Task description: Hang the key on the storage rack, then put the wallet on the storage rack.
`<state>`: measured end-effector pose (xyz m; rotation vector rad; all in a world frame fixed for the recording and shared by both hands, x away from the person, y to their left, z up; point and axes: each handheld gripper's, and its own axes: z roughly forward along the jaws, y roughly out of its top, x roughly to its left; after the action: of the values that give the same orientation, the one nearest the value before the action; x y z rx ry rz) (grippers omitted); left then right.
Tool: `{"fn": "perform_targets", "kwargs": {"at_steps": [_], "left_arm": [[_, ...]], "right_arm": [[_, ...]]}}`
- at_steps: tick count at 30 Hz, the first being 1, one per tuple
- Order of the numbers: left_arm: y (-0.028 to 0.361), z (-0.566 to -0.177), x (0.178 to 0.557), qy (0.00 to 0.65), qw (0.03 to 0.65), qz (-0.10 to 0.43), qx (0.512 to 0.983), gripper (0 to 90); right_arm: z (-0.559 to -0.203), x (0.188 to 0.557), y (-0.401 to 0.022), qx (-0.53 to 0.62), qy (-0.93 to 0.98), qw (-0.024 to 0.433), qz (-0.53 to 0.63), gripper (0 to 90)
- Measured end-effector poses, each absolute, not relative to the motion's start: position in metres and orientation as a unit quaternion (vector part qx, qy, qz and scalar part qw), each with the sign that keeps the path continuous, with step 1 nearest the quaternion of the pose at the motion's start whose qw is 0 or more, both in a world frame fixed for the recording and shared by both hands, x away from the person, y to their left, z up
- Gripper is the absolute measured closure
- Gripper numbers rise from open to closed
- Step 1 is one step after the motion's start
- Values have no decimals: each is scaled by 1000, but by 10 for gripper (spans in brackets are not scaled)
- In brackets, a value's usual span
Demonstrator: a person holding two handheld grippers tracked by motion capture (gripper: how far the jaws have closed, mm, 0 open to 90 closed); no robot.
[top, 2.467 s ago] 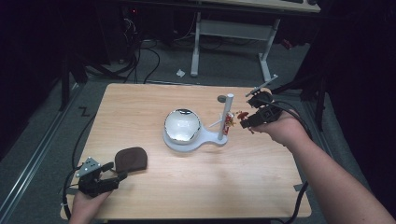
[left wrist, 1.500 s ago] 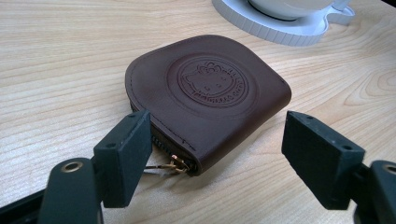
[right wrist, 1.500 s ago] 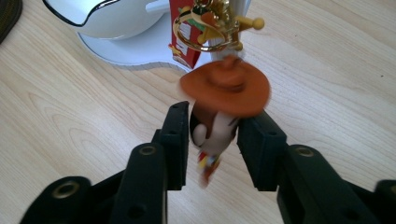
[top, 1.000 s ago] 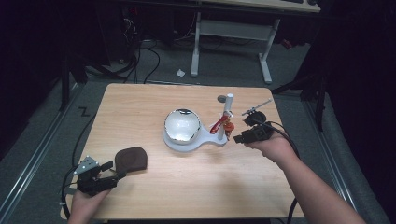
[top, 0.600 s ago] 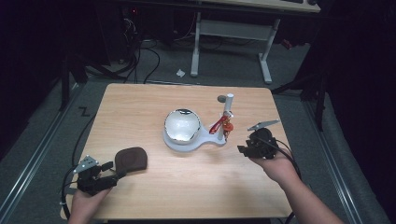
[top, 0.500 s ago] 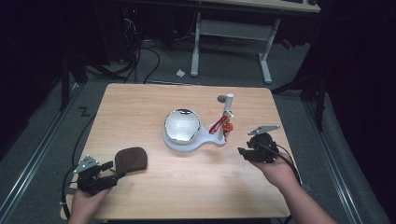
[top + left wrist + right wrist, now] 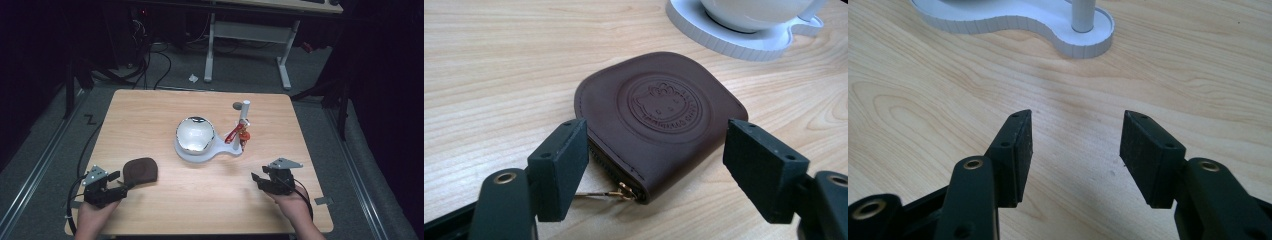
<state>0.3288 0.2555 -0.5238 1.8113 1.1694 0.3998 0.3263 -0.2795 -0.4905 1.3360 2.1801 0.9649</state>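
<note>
1. The left claw [image 7: 119, 186] rested at the near left corner of the light wooden counter [image 7: 150, 115], its jaws spread apart either side of a small rounded brown leather coin pouch [image 7: 659, 117] lying flat there.
2. The pouch bore a round embossed cat-face seal; its lettering was too small to read. A gold zip pull [image 7: 624, 190] showed at its near edge.
3. The right claw [image 7: 1073, 150] hovered with jaws apart over bare wood, near the white plastic stand [image 7: 220, 150] carrying a shiny domed bowl [image 7: 195, 134] and a white post [image 7: 244, 114].

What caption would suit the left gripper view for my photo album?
Open left gripper poised around a brown embossed leather coin pouch lying on a wooden table.
</note>
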Motion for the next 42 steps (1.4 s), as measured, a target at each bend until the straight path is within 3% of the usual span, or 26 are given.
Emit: {"fn": "perform_targets", "kwargs": {"at_steps": [11, 23, 35, 42], "left_arm": [[248, -521, 329, 479, 428, 193, 742, 216], [247, -507, 333, 480, 444, 188, 733, 232], [254, -509, 366, 505, 435, 200, 718, 376], [268, -523, 375, 528, 445, 164, 705, 517]], "right_arm": [[-519, 300, -290, 467, 763, 247, 373, 468], [-528, 289, -294, 466, 771, 233, 367, 471], [-530, 286, -294, 467, 778, 218, 359, 469], [-530, 286, -293, 468, 782, 210, 354, 473]]}}
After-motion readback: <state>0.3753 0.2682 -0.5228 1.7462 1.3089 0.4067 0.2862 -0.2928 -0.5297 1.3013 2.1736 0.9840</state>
